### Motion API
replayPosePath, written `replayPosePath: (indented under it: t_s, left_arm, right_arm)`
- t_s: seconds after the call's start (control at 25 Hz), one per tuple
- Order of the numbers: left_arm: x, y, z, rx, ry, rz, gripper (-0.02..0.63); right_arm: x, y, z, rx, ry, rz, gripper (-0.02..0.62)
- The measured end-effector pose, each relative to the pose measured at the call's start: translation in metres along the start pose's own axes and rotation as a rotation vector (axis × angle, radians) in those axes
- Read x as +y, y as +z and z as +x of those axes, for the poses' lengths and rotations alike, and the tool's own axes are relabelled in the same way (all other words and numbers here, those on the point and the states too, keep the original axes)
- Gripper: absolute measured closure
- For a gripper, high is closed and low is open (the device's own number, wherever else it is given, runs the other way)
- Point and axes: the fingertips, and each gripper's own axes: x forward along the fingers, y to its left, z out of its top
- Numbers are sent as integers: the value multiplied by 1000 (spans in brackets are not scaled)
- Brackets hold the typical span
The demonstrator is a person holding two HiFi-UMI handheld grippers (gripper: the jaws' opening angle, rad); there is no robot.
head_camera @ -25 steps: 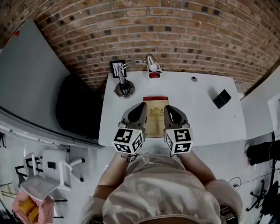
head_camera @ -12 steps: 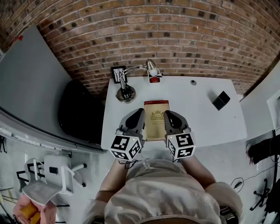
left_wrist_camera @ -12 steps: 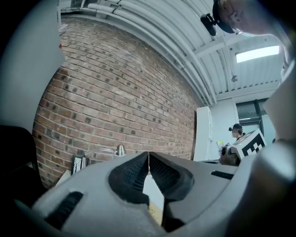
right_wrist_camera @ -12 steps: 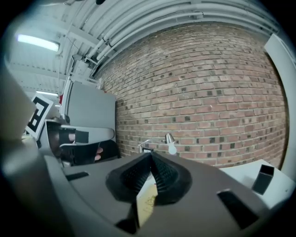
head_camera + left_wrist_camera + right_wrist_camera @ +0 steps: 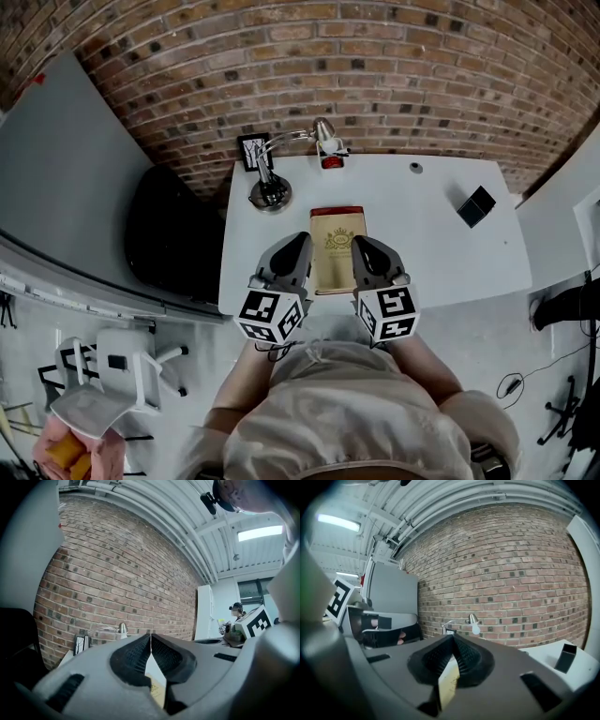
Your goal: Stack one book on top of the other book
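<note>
The cream book with a gold emblem (image 5: 337, 251) lies flat on the white desk (image 5: 431, 253), directly between the left tongs (image 5: 296, 246) and the right tongs (image 5: 362, 246) and a little below their tips. A red strip (image 5: 337, 211) shows at the end of the book farthest from the tongs. Whether that is a second book underneath, I cannot tell. Both tongs are fully closed and grip nothing: in each gripper view the ribbed pads meet, with only the book's cover visible below them. If the step in hand is squaring the stack, it is best done with the closed tips held level, pressing both long edges evenly and gently so the upper cover neither skids nor twists.
</note>
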Motion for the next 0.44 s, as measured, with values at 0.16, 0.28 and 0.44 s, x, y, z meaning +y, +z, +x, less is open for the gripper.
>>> replayPosePath:
  t_s: [0.16, 0.28, 0.44]
  left_arm:
    - [1, -3, -1, 5, -6, -3, 583]
    - [1, -5, -1, 8, -8, -7, 583]
    - [4, -5, -3, 3, -8, -9, 583]
  right_arm:
    - [1, 0, -2, -14, -8, 14, 568]
    - [2, 1, -4, -22, -8, 13, 568]
    - [4, 1, -2, -28, -6, 9, 568]
